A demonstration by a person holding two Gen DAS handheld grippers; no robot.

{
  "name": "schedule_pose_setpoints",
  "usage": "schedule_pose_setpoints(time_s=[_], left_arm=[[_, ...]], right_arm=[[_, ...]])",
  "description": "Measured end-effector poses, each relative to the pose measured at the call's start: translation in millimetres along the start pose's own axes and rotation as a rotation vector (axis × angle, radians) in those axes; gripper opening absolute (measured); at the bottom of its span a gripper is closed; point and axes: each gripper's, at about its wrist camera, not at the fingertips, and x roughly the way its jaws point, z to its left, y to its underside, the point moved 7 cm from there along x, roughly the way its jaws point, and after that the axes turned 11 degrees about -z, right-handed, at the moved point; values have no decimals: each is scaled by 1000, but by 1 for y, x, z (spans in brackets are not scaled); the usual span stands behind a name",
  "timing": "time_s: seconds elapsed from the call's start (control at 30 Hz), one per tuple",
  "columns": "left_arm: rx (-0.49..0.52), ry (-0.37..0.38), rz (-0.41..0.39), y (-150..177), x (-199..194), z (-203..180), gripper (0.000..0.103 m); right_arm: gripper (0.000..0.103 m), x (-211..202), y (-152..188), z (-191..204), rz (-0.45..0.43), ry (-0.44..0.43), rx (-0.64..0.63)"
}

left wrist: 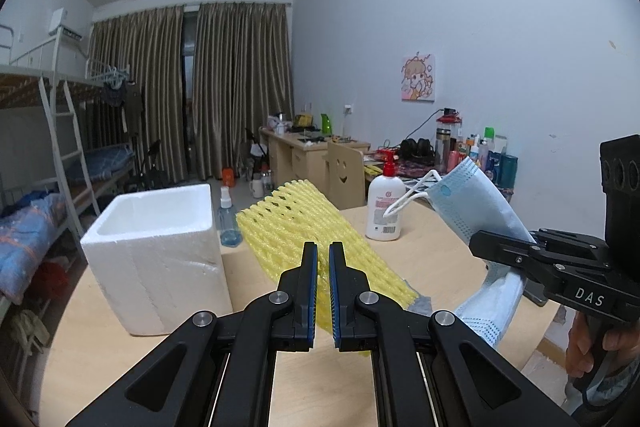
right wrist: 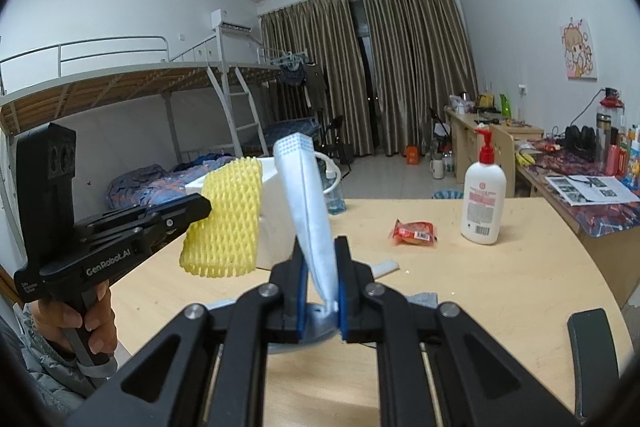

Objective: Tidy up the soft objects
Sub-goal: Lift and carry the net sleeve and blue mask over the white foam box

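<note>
My left gripper (left wrist: pixel 323 255) is shut on a yellow foam net sleeve (left wrist: pixel 304 223) and holds it above the table; the sleeve also shows in the right wrist view (right wrist: pixel 224 223), hanging from the left gripper (right wrist: pixel 200 207). My right gripper (right wrist: pixel 321 255) is shut on a blue face mask (right wrist: pixel 308 203) that stands up between its fingers; it shows in the left wrist view (left wrist: pixel 476 203) held by the right gripper (left wrist: pixel 480 247). A white foam box (left wrist: pixel 160 247) stands open on the table at the left, and also shows in the right wrist view (right wrist: pixel 276 219).
On the wooden table (right wrist: pixel 480 287) stand a white lotion pump bottle (right wrist: pixel 483 203) and a blue spray bottle (left wrist: pixel 228 223). A red snack packet (right wrist: pixel 414 233) lies mid-table. A dark phone (right wrist: pixel 592 339) lies near the right edge. A cluttered desk (right wrist: pixel 592 187) stands beyond on the right.
</note>
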Motion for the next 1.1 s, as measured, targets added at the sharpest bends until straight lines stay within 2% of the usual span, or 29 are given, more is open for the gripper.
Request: schedule_pose_setpoints(time_s=[0.27, 0.5, 0.83, 1.1], left_arm=[[14, -13, -16, -6, -15, 6, 6], [21, -53, -21, -9, -29, 28, 6], [21, -144, -36, -11, -59, 74, 6], [32, -175, -26, -7, -77, 110, 6]], right_arm=[[15, -4, -5, 9, -28, -13, -10], [15, 6, -4, 23, -28, -46, -22], [15, 35, -3, 67, -30, -148, -31], [15, 55, 2, 107, -33, -212, -35]])
